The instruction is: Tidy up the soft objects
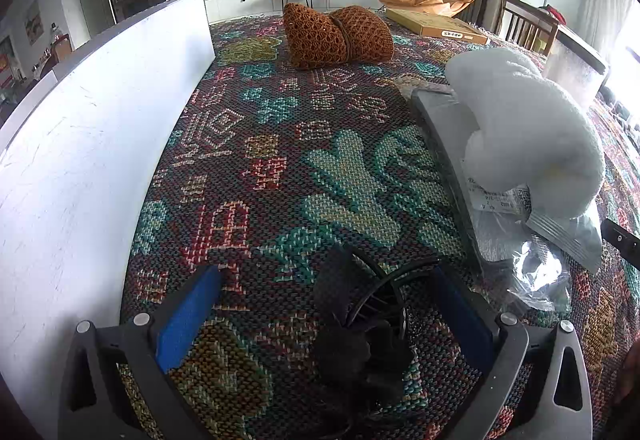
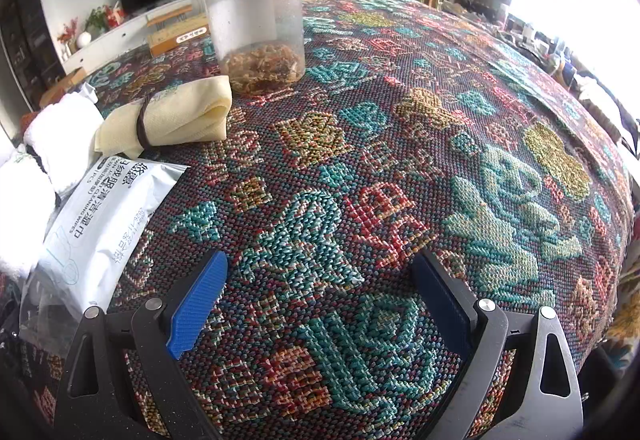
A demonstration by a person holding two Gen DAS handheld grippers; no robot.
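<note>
My left gripper (image 1: 325,274) is open low over the patterned table cloth (image 1: 280,159). A black soft bundle with thin black loops (image 1: 360,336) lies between its blue pads, closer to the right one; neither pad presses it. An orange knitted roll (image 1: 336,35) tied with a band rests at the far end. A white fluffy towel (image 1: 520,127) sits on a grey tray (image 1: 436,135) at the right. My right gripper (image 2: 320,260) is open over bare cloth. A pale yellow cloth roll (image 2: 172,117) tied with a dark band lies to its far left, beside white towels (image 2: 60,143).
A white upright board (image 1: 100,119) walls off the left side. Silver packets (image 1: 560,236) and clear plastic lie beside the tray. A wipes packet (image 2: 108,215) lies left of my right gripper. A clear jar with a black lid (image 2: 256,23) stands behind the yellow roll. A flat yellow box (image 1: 436,25) lies far back.
</note>
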